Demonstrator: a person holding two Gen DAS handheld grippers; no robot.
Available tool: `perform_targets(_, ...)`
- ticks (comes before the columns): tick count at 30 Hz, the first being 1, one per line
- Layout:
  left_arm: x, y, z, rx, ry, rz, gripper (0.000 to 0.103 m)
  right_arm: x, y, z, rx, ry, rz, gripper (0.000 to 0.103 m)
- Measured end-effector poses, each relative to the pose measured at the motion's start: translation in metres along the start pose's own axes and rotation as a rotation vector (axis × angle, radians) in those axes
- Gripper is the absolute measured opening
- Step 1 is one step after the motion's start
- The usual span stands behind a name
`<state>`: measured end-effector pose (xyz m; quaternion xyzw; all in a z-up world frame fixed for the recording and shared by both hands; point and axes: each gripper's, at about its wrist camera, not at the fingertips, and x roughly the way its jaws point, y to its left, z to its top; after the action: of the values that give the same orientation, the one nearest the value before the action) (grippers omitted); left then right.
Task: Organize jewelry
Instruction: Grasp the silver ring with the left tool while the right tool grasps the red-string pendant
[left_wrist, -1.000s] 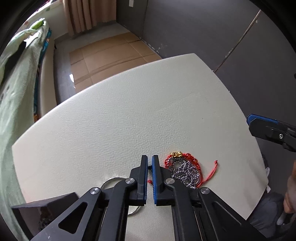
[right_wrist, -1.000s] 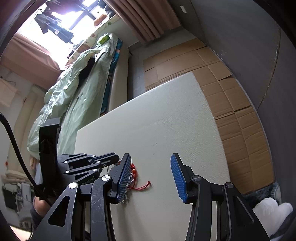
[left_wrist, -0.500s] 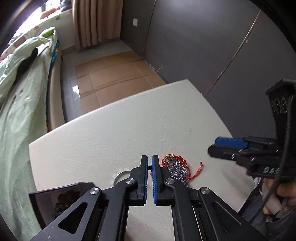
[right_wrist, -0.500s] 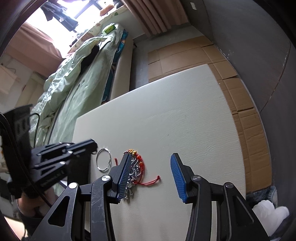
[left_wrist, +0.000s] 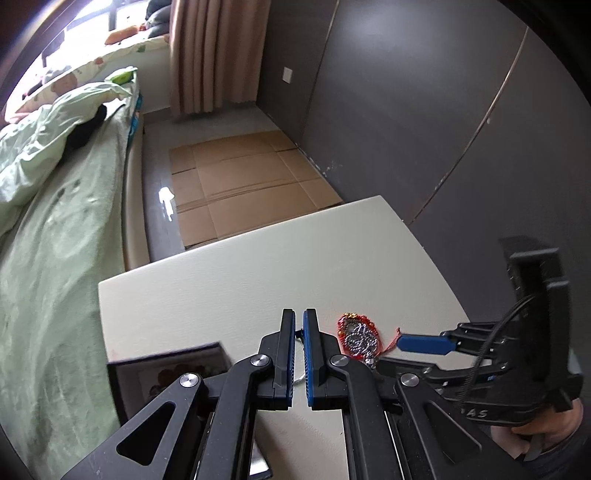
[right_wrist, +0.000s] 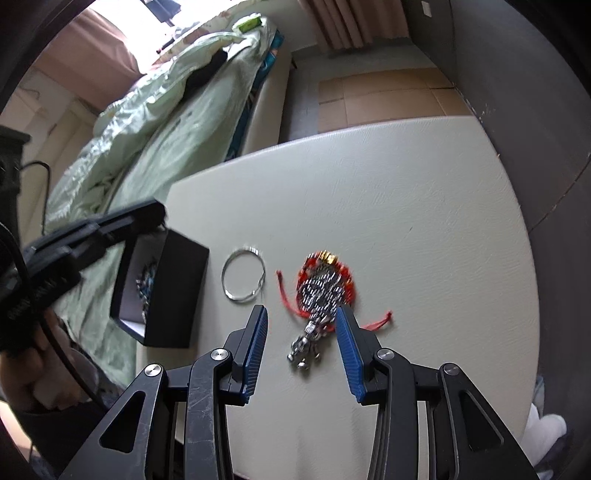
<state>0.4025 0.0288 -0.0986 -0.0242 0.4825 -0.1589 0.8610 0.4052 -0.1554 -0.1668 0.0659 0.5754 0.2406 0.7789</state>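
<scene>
A pile of jewelry lies on the cream table (right_wrist: 406, 184): a red cord bracelet (right_wrist: 327, 280) with gold beads around a silver chain (right_wrist: 314, 332). A silver bangle (right_wrist: 243, 275) lies to its left. A black jewelry box (right_wrist: 166, 291) with pieces inside stands at the table's left edge. My right gripper (right_wrist: 301, 336) is open, its jaws on either side of the silver chain's end, above it. My left gripper (left_wrist: 299, 354) is shut and empty, raised near the box (left_wrist: 170, 373); the bracelet shows to its right (left_wrist: 356, 334).
A bed with green bedding (left_wrist: 48, 221) runs along the table's left side. Flattened cardboard (left_wrist: 243, 184) covers the floor beyond the table. A dark grey wall (left_wrist: 424, 110) stands to the right.
My left gripper has pulled back and up, still shut. My right gripper has moved left and forward, so its open jaws now frame the silver chain and red bracelet.
</scene>
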Motion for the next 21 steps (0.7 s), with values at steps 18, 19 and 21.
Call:
perform_targets(18, -0.05, 0.048, -0.041, -0.124, -0.101, -0.001, 0.004, 0.046, 0.034, -0.015, -0.144, 0.094, -0.278, 0.032)
perform_targets(19, -0.051, 0.052, -0.043, -0.133, -0.101, -0.002, 0.004, 0.047, 0.038, -0.015, -0.161, 0.092, -0.297, 0.025)
perform_targets(21, -0.051, 0.06, -0.048, -0.158, -0.099, -0.004, 0.004, 0.047, 0.04, -0.013, -0.181, 0.1, -0.299, 0.02)
